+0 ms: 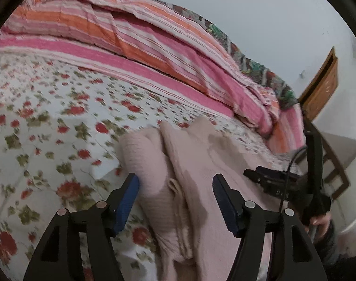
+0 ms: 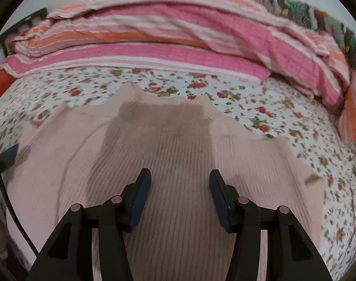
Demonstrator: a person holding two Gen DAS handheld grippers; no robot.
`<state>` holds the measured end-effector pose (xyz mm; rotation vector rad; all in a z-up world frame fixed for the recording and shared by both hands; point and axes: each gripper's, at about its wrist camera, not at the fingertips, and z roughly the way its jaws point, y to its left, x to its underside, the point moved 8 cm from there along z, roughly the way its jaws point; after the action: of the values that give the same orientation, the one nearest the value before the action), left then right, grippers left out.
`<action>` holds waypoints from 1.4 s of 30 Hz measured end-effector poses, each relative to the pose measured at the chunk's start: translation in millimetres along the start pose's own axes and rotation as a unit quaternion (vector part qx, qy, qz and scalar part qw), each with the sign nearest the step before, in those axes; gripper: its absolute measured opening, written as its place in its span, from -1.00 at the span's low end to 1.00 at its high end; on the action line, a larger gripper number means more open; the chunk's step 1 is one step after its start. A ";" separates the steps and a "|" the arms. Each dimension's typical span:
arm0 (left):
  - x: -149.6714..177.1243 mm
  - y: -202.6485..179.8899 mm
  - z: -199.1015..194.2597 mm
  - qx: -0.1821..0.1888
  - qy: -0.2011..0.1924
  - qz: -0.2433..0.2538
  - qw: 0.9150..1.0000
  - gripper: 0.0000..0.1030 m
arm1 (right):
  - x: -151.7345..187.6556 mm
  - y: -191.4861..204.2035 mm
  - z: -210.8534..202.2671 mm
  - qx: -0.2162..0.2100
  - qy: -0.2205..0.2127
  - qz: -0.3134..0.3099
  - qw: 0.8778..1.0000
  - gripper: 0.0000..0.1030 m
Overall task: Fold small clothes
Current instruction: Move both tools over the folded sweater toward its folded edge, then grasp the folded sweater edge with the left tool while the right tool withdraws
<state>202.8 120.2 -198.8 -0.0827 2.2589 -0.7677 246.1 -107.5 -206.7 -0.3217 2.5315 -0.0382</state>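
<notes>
Across the lower centre of both views, a pink ribbed sweater (image 2: 168, 154) is spread on the floral bed (image 2: 283, 117). Soft, light, best pinched at its bunched edge. Left tongs (image 1: 175, 201) and right tongs (image 2: 180, 196) are parted, nothing held.

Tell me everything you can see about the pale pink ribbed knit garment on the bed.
The pale pink ribbed knit garment looks soft and woolly, with fine ribs running along it. It lies spread on the white floral bedsheet, mostly flat. In the left wrist view its left part is bunched into thick folds. Both claws stand open above it, not gripping. A grey shadow falls on its middle.
</notes>
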 end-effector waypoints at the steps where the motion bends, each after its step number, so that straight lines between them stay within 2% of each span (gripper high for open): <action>1: 2.3 -1.7 -1.0 0.004 0.005 0.001 1.000 0.27 | 6.0 1.9 -9.2 0.002 -0.008 -0.006 1.000 -0.02; 6: 10.6 -3.7 0.3 -0.018 0.015 0.021 1.000 0.27 | 35.6 12.2 -36.7 0.003 -0.021 -0.026 0.999 -0.03; 8: 16.0 0.8 5.5 -0.035 0.032 0.017 0.999 0.27 | 50.1 17.1 -48.4 0.015 -0.035 -0.041 0.998 -0.03; 12: 19.8 5.7 10.4 -0.043 0.039 0.007 0.998 0.29 | 73.5 21.4 -61.4 0.013 -0.045 -0.044 0.998 -0.03; 15: 21.5 2.8 15.4 -0.048 0.043 0.015 0.998 0.37 | 91.4 29.3 -69.8 -0.007 -0.045 -0.061 0.997 -0.03; 17: 23.0 0.5 20.8 -0.053 0.046 0.024 0.997 0.38 | 99.7 35.5 -77.7 -0.037 -0.054 -0.081 0.995 -0.03; 19: 23.8 -2.4 24.3 -0.057 0.042 0.035 0.997 0.40 | 95.4 29.2 -93.5 -0.052 -0.106 -0.087 0.989 -0.03; 21: 24.9 -4.8 26.9 -0.060 0.036 0.049 0.996 0.44 | 86.6 18.9 -102.1 -0.055 -0.137 -0.075 0.986 -0.03; 24: 25.1 -6.5 28.9 -0.058 0.023 0.056 0.996 0.46 | 56.4 -9.9 -106.8 -0.046 -0.179 -0.044 0.982 0.01; 28: 23.0 -7.4 30.9 -0.051 0.018 0.058 0.997 0.46 | 29.6 -54.6 -92.9 0.010 -0.200 -0.002 0.980 0.07; 31: 21.2 -7.3 33.9 -0.050 0.014 0.059 0.997 0.45 | 32.8 -91.6 -74.3 0.039 -0.193 0.044 0.979 0.07; 35: 19.1 -7.2 35.4 -0.049 0.010 0.051 0.997 0.30 | 47.1 -129.8 -48.9 0.025 -0.163 0.119 0.979 0.07; 38: 16.5 -4.6 36.6 -0.047 0.009 0.031 0.998 0.16 | 55.5 -153.2 -41.3 0.003 -0.152 0.166 0.974 0.07; 40: 14.9 -3.6 37.0 -0.045 0.010 0.016 0.999 0.02 | 57.6 -163.1 -41.1 -0.009 -0.154 0.177 0.972 0.07; 42: 14.0 -2.8 38.2 -0.040 0.014 -0.005 0.999 -0.20 | 59.7 -169.5 -43.2 -0.006 -0.158 0.180 0.971 0.07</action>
<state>217.7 94.9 -227.1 -0.1224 2.3171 -0.6866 211.6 -288.0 -187.0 0.1239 2.2352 0.1568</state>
